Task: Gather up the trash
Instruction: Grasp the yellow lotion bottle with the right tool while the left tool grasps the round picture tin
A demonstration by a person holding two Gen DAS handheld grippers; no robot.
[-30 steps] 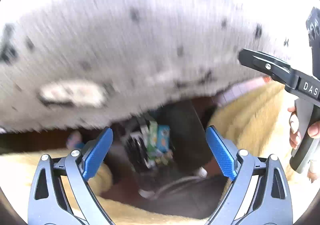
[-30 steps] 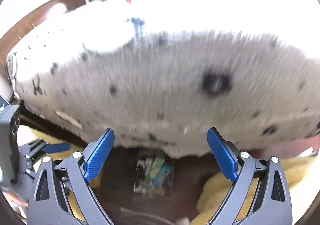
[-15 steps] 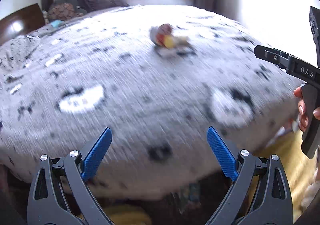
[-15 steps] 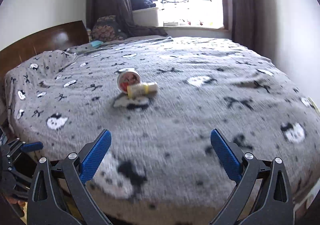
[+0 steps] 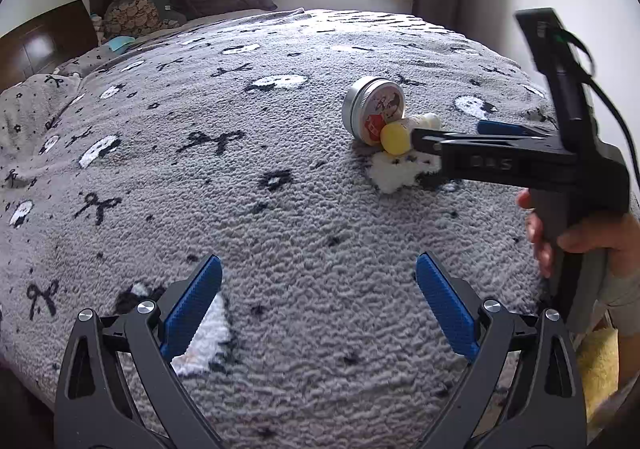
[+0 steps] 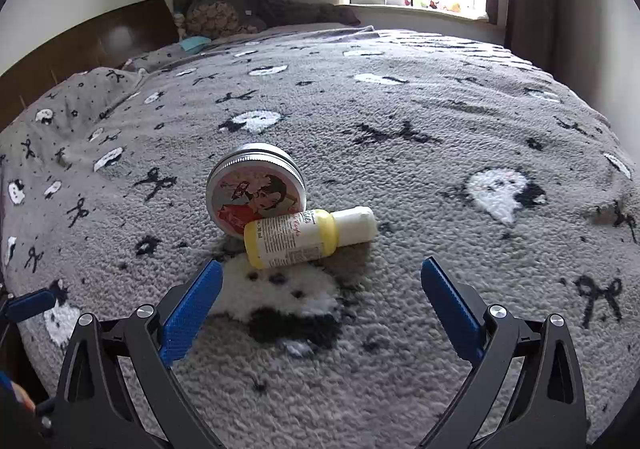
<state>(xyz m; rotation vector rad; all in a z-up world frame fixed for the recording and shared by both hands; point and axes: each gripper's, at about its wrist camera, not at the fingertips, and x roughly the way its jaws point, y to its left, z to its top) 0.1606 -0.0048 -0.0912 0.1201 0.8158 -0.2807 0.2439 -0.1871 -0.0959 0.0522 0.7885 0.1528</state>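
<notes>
Both sets of jaws stood wide open and empty. On the grey patterned blanket [image 6: 400,121], a small yellow bottle [image 6: 296,237] lay on its side, touching a round tin [image 6: 256,185] propped on edge behind it. From the right gripper [image 6: 320,291] the bottle sat just ahead at twelve o'clock, its long axis running crosswise, cap toward three o'clock. The left gripper [image 5: 318,289] hung well back, with the bottle off at one o'clock. The right looked better placed to take it.
</notes>
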